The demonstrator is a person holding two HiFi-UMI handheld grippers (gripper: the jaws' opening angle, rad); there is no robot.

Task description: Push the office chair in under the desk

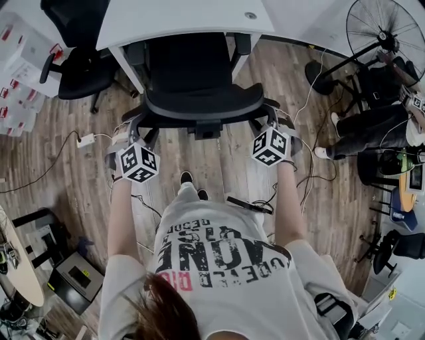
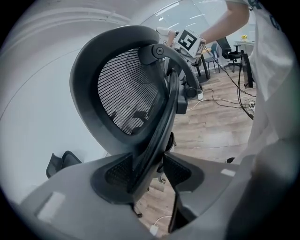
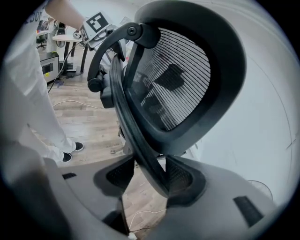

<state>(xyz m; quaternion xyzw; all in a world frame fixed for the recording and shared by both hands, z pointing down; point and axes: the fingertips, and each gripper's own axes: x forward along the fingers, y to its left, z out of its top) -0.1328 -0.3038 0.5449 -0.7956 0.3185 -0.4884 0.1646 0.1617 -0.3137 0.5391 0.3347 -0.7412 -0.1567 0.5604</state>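
A black mesh office chair (image 1: 192, 80) stands in front of me with its seat partly beneath the white desk (image 1: 186, 20). My left gripper (image 1: 133, 131) grips the left edge of the chair's back and my right gripper (image 1: 272, 121) grips the right edge. In the left gripper view the back's dark rim (image 2: 150, 140) runs down between the pads of the left gripper (image 2: 147, 173), which is shut on it. In the right gripper view the rim (image 3: 140, 145) passes likewise through the right gripper (image 3: 150, 178). The chair's base and wheels are hidden.
A second black chair (image 1: 80, 66) stands left of the desk. A floor fan (image 1: 382, 33) and a seated person (image 1: 372, 129) are at the right. A power strip (image 1: 86, 139) and cables lie on the wood floor. A round table (image 1: 16, 265) is at the lower left.
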